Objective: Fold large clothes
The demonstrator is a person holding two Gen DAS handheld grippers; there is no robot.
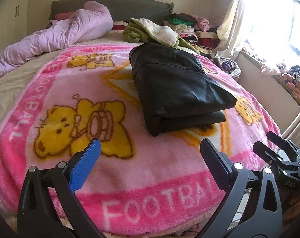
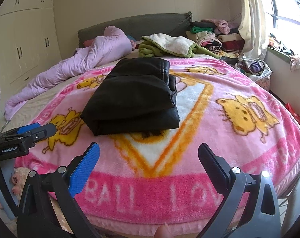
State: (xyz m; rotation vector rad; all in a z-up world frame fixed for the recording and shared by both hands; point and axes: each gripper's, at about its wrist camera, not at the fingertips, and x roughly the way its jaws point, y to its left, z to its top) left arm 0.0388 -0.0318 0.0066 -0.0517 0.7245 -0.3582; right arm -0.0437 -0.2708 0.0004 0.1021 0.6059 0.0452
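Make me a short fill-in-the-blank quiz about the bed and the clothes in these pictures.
1. The folded garment on the blanket is ____ in colour.
2. Both tongs, left and right, are ____ and hold nothing.
3. The word FOOTBALL is printed on the ____.
4. The crumpled quilt is ____ in colour.

Missing words: black; open; blanket; lilac

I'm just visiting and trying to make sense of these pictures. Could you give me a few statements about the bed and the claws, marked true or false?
1. The black garment lies folded on the pink blanket. True.
2. The left claw grips the garment. False: it is open and empty.
3. The right claw is open. True.
4. The green garment lies on top of the black one. False: it lies behind it.
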